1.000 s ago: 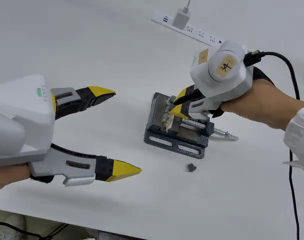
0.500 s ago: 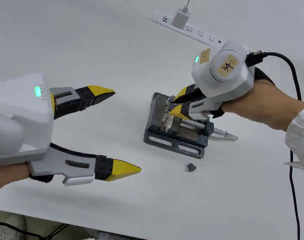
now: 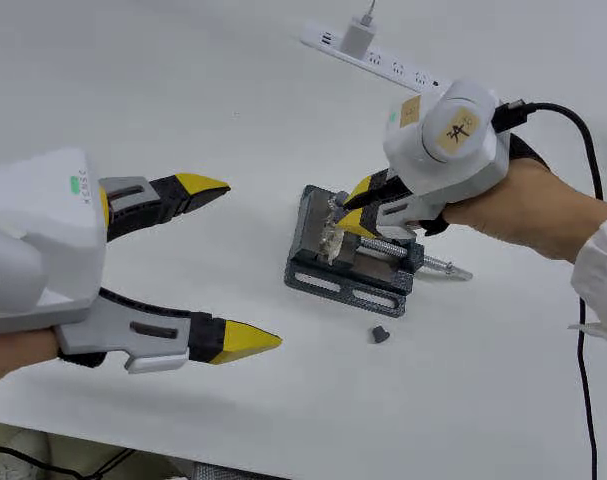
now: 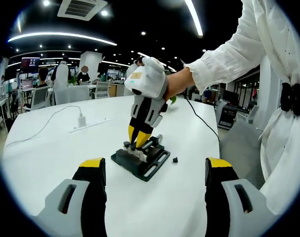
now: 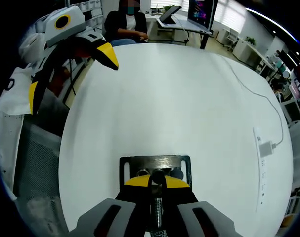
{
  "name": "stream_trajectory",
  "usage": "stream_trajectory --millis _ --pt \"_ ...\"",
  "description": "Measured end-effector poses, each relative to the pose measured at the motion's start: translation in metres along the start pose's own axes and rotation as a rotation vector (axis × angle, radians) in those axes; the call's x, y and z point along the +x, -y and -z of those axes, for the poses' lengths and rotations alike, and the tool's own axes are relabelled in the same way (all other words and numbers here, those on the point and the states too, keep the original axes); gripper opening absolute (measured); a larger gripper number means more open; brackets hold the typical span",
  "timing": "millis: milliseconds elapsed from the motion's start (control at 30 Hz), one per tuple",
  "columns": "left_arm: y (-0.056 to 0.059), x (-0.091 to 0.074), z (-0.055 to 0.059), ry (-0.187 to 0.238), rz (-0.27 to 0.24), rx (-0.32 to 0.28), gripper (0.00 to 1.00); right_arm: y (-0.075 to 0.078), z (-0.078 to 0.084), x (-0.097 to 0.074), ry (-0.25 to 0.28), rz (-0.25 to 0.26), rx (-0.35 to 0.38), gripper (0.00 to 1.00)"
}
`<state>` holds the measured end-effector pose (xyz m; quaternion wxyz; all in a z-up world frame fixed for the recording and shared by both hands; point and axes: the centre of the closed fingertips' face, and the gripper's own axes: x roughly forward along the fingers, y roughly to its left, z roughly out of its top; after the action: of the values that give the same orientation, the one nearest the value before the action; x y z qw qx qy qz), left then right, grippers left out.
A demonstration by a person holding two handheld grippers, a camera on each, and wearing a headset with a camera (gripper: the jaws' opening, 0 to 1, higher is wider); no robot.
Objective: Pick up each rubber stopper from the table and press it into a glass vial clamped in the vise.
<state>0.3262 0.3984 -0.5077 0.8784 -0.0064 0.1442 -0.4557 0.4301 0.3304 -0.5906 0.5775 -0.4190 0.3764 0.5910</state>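
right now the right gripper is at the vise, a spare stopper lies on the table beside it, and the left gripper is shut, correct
No: the left gripper is open, jaws wide apart, as the head view shows. The right gripper is at the vise, the spare stopper on the table beside it.

White counter (image 3: 183, 90), wide, plain, matte. White power strip (image 3: 383, 60) near far edge, white plug (image 3: 362, 38) seated in it, thin white cord (image 4: 51, 115) trailing across top. Open-plan office beyond. Dark ceiling, long light strips (image 4: 56, 35), square air vent (image 4: 83, 7), small spot lamps. Office chairs (image 4: 38, 96) and desks at back, person (image 5: 126, 22) seated past counter end. Lit monitor (image 5: 201, 10); bright windows (image 5: 233, 14) behind; potted plant (image 5: 248, 39).
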Motion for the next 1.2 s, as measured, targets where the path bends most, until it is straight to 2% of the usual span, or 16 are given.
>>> stream_trajectory --millis 333,467,967,1100,1133,1167,1200 --pt "-0.0004 -0.0003 0.0010 0.001 -0.003 -0.006 0.80 -0.0040 -0.0020 -0.0018 0.003 -0.007 0.010 0.04" --pt "-0.0008 -0.0004 0.0005 0.003 -0.003 -0.005 0.80 -0.0013 -0.0022 -0.0005 -0.001 -0.017 0.012 0.04" --pt "-0.0016 -0.0013 0.0004 0.007 -0.002 -0.010 0.79 -0.0012 -0.0008 -0.0004 0.012 -0.059 0.093 0.03" --pt "-0.0021 -0.0015 0.0008 0.005 -0.003 -0.008 0.79 -0.0023 -0.0027 -0.0013 0.010 -0.060 0.109 0.00" --pt "-0.0023 -0.0015 0.0009 0.005 -0.004 -0.009 0.79 -0.0027 -0.0026 -0.0014 0.006 -0.059 0.093 0.00" --pt "-0.0025 -0.0015 0.0012 0.005 -0.004 -0.012 0.79 -0.0035 -0.0041 -0.0018 -0.006 -0.056 0.044 0.00" --pt "-0.0028 -0.0014 0.0011 0.006 -0.005 -0.012 0.79 -0.0049 -0.0053 -0.0015 -0.005 -0.055 0.067 0.00"
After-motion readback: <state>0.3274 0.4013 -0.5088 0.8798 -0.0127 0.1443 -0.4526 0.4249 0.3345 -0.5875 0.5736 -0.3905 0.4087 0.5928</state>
